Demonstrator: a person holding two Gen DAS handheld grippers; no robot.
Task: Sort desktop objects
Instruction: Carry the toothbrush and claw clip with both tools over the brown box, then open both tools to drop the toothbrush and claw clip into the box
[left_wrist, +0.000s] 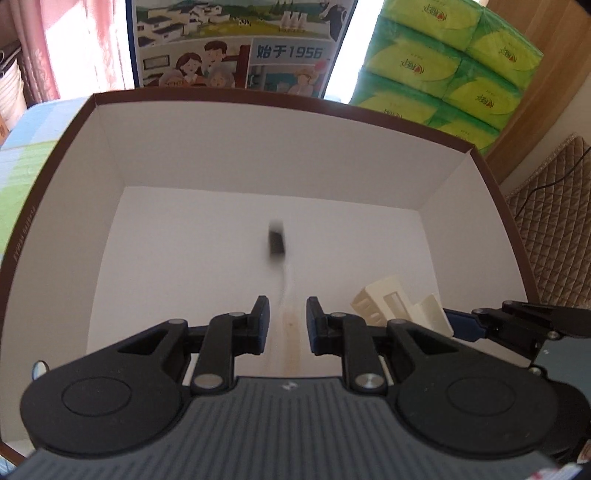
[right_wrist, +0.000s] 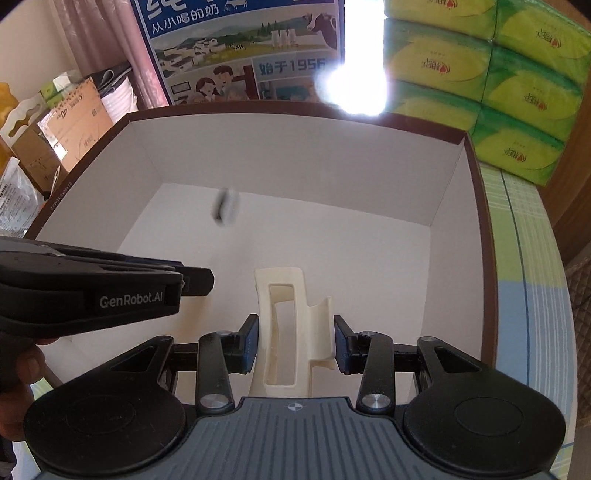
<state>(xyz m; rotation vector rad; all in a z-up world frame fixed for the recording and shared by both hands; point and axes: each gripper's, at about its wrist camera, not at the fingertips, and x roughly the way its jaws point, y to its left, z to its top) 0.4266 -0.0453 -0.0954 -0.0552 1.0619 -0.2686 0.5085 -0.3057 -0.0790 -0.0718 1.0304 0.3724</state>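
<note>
Both grippers over the open box, one thing dropped in, one not yet let go

Nearest, the right gripper (right_wrist: 293, 332) is clamped on a cream plastic clip (right_wrist: 282, 325) across its width. The clip's long axis runs straight ahead along the fingers, its far end tipped down into the box (left_wrist: 258, 147). Just beside it, the left gripper (left_wrist: 287, 317) stands slightly open and holds nothing. Further in, a small dark object (left_wrist: 276, 242) shows as a blur over the white floor, too smeared to tell its shape or whether it has landed. By my judgement the sorting is early, because the box holds little else. Green tissue packs (left_wrist: 443, 70) stand behind.
</note>
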